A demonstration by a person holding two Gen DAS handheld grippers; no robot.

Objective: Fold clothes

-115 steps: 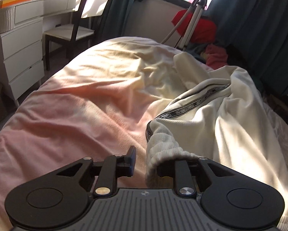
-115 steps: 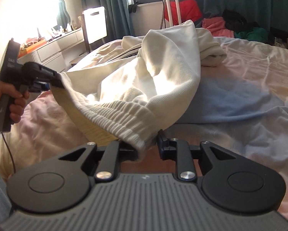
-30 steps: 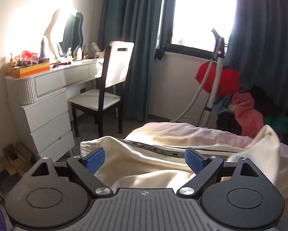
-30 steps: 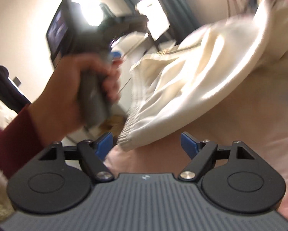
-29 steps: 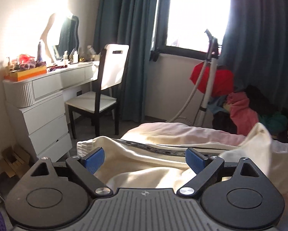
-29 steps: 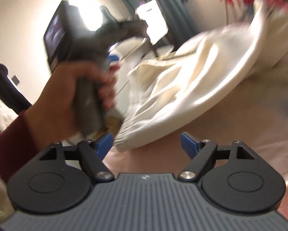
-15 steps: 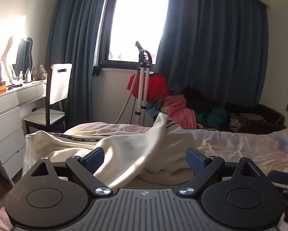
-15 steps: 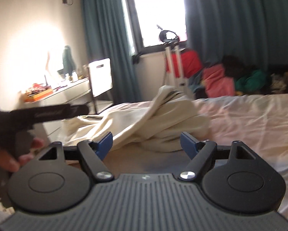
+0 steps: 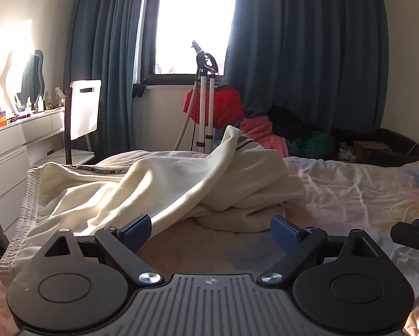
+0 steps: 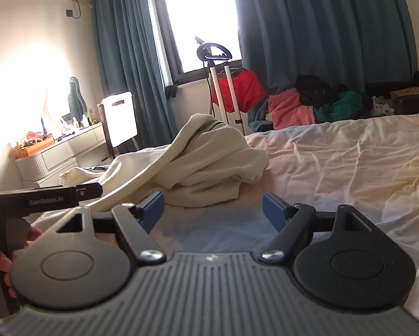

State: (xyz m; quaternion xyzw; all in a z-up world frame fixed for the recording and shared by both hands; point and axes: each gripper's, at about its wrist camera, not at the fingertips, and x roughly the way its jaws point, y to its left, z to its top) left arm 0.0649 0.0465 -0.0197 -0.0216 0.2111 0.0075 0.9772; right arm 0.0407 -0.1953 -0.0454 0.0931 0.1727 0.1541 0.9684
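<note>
I am holding my left gripper low over the near edge of the bed, and its jaws are standing wide apart with nothing between the blue pads. My right gripper is doing the same a little to the right, jaws spread, pads bare. Neither one is touching cloth.

The cream garment is lying in a loose heap on the pink sheet just beyond both sets of fingers. In the left wrist view its ribbed hem is running down the left side toward the near corner of the mattress, and a dark printed band is showing along the far left fold. The middle of the garment is rising into a peak, with bunched layers sitting under it to the right. In the right wrist view the same cream garment is sitting left of centre, ahead of my open jaws, and my left hand is gripping its tool's handle at the near left edge.

Farther off, a white chair is standing by the dresser on the left, a garment steamer is standing under the window, and a pile of coloured clothes is lying against the teal curtains on the far right.
</note>
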